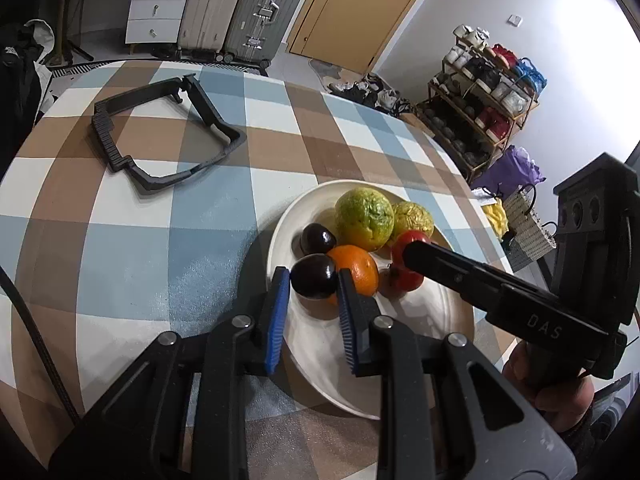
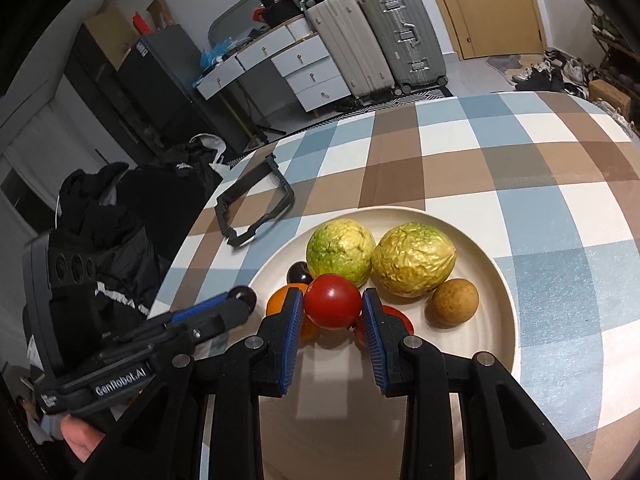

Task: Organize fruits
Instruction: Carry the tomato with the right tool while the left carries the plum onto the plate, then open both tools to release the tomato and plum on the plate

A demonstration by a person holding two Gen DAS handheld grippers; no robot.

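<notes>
Left wrist: left gripper (image 1: 314, 280) pinches a dark plum (image 1: 313, 276) over the plate (image 1: 420, 392), beside the orange (image 1: 358, 270); second plum (image 1: 318, 239) lies behind | Right wrist: right gripper (image 2: 331, 307) clamps a tomato (image 2: 333, 301) above the plate (image 2: 496, 344); green fruit (image 2: 341, 257), yellow fruit (image 2: 414, 265), brown fruit (image 2: 455, 302) rest there.

left tongs (image 1: 314, 278) clamped, right tongs (image 2: 333, 304) clamped

Home: suitcases (image 2: 380, 36) by door (image 2: 492, 4), shoe rack (image 1: 480, 108), checked tablecloth (image 1: 160, 232).
</notes>
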